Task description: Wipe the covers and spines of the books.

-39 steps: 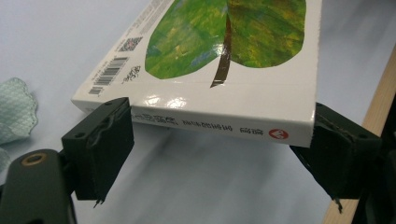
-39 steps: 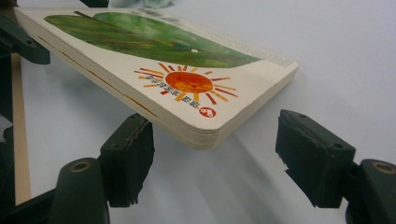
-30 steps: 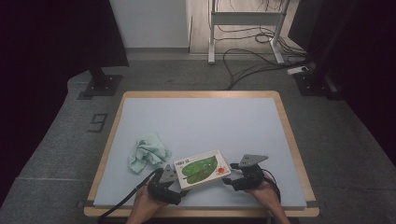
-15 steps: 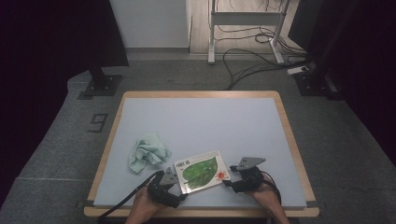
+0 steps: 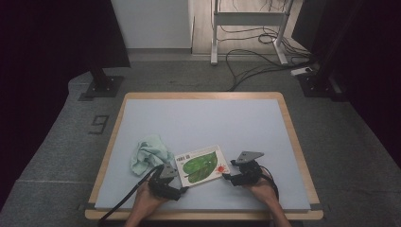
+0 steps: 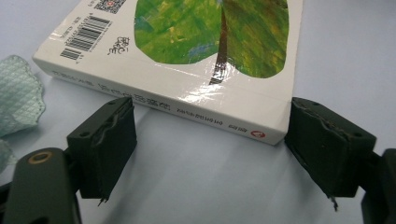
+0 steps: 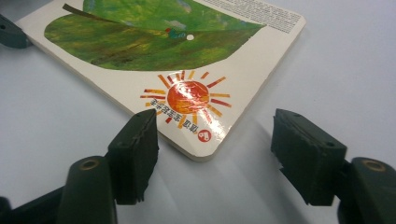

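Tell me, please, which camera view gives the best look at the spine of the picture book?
The left gripper view: the book's spine faces the camera between the open jaws, its small printed line visible. The right gripper view shows the book's sun corner and page edges instead. In the high view the book lies flat and small, its spine too thin to make out.

White book, green leaf cover
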Demonstrator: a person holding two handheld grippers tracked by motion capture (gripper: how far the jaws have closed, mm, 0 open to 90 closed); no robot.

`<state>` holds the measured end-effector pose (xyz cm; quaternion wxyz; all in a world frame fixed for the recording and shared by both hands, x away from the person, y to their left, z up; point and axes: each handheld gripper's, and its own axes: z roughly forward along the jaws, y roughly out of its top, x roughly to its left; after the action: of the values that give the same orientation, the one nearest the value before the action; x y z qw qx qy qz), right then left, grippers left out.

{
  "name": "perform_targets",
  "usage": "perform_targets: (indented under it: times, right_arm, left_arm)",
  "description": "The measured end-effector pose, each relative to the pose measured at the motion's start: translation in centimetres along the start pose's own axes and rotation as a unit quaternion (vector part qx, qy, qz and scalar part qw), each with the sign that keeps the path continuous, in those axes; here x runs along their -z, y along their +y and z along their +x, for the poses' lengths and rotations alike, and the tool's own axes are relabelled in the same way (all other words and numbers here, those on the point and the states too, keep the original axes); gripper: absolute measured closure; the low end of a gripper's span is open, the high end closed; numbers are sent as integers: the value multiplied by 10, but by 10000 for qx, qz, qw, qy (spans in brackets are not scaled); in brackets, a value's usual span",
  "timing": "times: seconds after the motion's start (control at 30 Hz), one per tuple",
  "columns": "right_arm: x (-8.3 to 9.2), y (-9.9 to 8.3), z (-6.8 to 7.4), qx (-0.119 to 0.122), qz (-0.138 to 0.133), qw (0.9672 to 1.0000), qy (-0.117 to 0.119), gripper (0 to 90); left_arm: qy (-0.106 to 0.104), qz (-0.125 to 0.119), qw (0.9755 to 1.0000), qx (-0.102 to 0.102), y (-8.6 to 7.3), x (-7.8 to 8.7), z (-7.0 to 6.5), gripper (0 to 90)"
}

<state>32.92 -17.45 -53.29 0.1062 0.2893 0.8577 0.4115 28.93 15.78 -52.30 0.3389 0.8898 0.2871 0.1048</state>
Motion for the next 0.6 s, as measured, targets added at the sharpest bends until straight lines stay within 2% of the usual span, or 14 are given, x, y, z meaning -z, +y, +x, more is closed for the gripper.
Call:
perform_targets:
  times: [0.13, 0.2, 0.4, 0.5, 0.6]
  right_arm:
    - [2, -1, 0, -23, -7, 10000, -42, 225]
    - [4, -3, -2, -159, 21, 9999, -41, 162]
    - [23, -12, -12, -306, 67, 9981, -534, 126]
    - [34, -17, -18, -369, 124, 9955, -862, 79]
    - [42, -24, -26, -535, 157, 9929, -1050, 27]
  left_arm:
    - [-90, -80, 9998, 165, 2, 10, 7, 144]
    - [-15, -154, 9996, 216, 3, 17, 11, 161]
    - [18, -333, 9988, 348, 8, 40, 27, 147]
    - [152, -278, 9990, 311, 13, 49, 34, 142]
    - [229, -280, 9989, 298, 18, 55, 41, 139]
